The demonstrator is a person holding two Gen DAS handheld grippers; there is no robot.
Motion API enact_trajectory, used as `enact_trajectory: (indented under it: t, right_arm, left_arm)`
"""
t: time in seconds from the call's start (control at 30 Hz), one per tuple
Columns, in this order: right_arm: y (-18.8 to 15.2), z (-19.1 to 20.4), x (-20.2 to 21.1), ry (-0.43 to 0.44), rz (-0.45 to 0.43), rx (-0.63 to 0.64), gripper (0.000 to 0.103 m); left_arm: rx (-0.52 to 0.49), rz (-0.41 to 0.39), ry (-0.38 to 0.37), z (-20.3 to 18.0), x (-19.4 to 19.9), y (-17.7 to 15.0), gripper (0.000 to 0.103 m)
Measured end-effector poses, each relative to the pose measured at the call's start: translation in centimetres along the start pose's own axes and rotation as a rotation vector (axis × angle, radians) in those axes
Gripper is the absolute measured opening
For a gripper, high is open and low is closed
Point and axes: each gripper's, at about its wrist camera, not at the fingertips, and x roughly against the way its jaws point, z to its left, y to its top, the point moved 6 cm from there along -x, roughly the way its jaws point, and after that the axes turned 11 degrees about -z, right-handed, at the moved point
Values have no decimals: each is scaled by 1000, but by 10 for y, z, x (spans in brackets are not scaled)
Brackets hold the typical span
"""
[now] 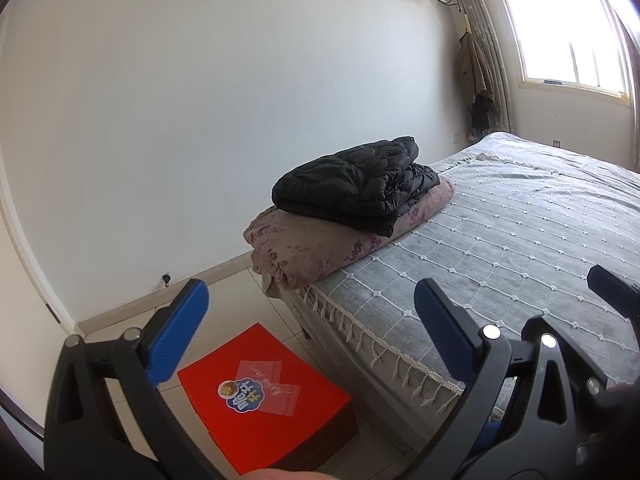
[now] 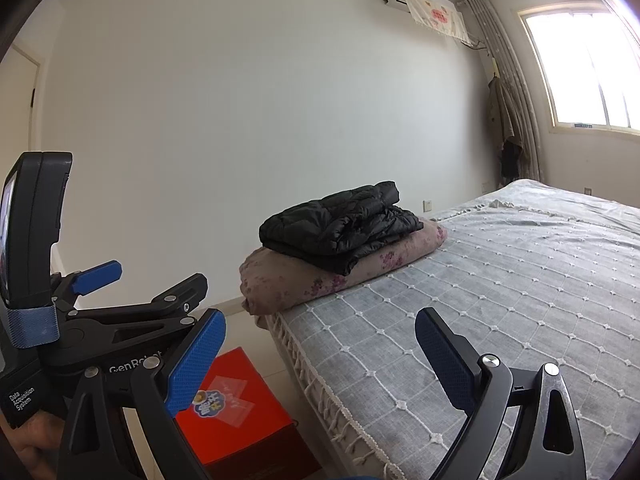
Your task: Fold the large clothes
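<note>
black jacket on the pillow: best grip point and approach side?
Judging from both views: take the jacket by the top folded layer's loose edge at its near-right corner, coming in low from the bed side. The rounded fold faces the wall, and the stacked layers open toward the grippers. Both left gripper and right gripper are open and empty.

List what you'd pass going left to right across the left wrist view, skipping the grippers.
Red box on the floor → black jacket folded on the floral quilt → grey bedspread → window.
</note>
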Motion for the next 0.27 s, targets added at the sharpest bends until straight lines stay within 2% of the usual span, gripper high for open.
enact_trajectory:
  t: [0.27]
  right_arm:
    - [0, 1, -2, 0, 1, -4, 97]
  left_arm:
    - [-5, 3, 4, 2, -1, 1, 102]
